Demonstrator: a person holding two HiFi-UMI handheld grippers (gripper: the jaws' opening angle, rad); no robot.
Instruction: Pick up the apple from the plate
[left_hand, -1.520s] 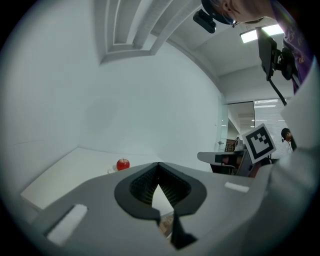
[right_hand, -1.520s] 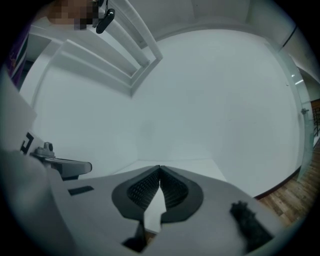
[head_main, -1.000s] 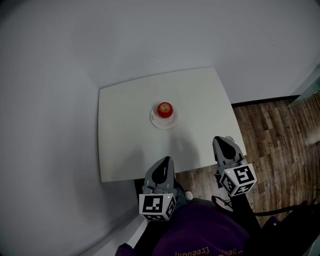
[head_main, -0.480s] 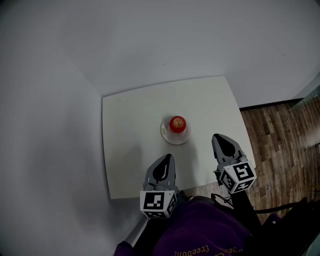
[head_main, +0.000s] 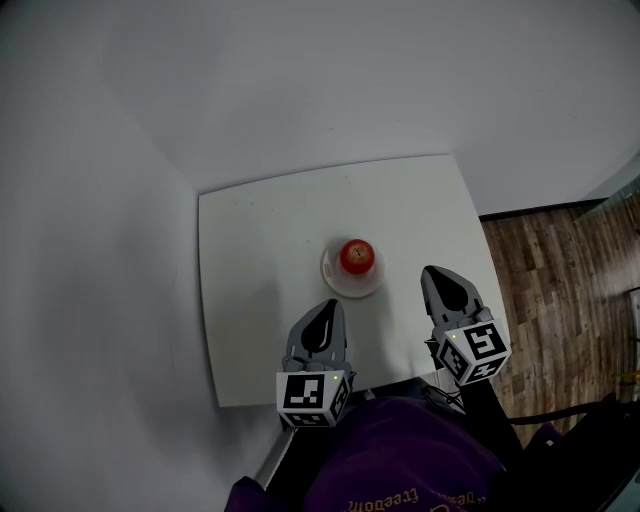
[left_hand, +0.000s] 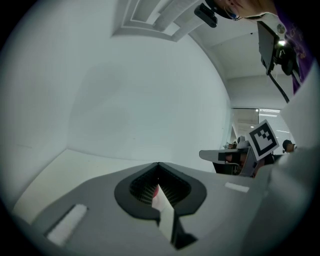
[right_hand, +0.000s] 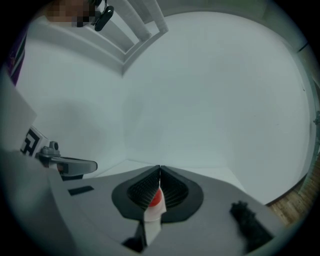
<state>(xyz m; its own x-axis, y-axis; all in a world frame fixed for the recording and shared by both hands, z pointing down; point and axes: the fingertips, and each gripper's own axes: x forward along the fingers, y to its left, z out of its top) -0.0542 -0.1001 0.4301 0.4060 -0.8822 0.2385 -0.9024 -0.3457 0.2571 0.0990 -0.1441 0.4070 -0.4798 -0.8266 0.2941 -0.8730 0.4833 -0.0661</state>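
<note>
Apple (head_main: 357, 256) on plate (head_main: 338, 285) | left gripper (head_main: 327, 308) fingers together | right gripper (head_main: 436, 274) fingers together, both empty

apple (right_hand: 155, 198) mostly hidden behind the right gripper (right_hand: 160, 171) jaws, purple garment (head_main: 400, 470) cut off at bottom edge

Your head view was dim and flat, with the white table (head_main: 250, 300) its brightest patch and the corners falling off to dark. Straight edges bowed toward the rim. A black ring closed both gripper views. The walls (left_hand: 125, 100) glowed softly without hard shadows. At 6 o'clock the left gripper (left_hand: 159, 165) and right gripper (right_hand: 159, 170) looked blurred, too near for focus.
</note>
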